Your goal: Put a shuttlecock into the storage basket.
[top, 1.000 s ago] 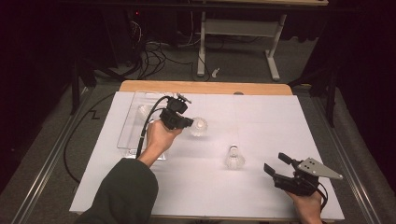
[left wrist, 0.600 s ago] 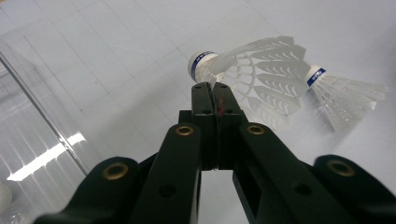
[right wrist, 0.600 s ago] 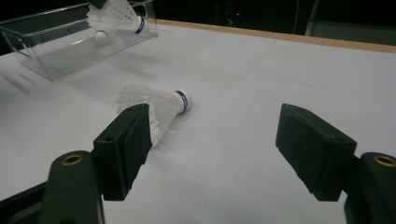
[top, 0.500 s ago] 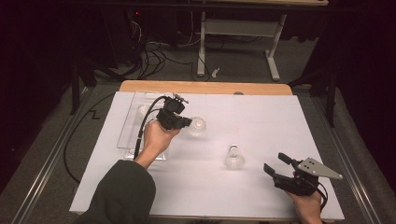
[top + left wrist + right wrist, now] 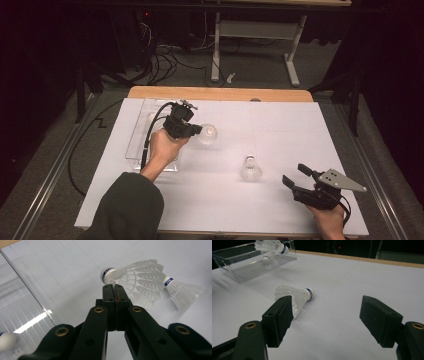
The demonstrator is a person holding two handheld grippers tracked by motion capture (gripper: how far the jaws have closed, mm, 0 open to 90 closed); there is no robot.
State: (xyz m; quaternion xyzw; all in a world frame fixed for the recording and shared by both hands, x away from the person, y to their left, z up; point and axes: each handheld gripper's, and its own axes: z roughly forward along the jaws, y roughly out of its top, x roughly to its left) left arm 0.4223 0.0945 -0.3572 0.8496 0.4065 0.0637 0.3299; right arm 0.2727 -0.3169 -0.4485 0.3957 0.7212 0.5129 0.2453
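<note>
Left gripper view: left claw (image 5: 115, 287) pinches a shuttlecock's (image 5: 132, 277) feathers; right claw (image 5: 295, 176) spread.

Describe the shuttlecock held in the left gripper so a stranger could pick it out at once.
Start at the clear tray on the left of the white table. Just right of it, the left gripper is shut on a white shuttlecock by its feathers. The other shuttlecock lies loose nearer the middle, with nothing touching it.

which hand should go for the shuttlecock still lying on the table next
Right. The right tongs are open and free, with the lying shuttlecock straight ahead between the jaws in the right gripper view. The left tongs are shut on another shuttlecock beside the clear tray.
</note>
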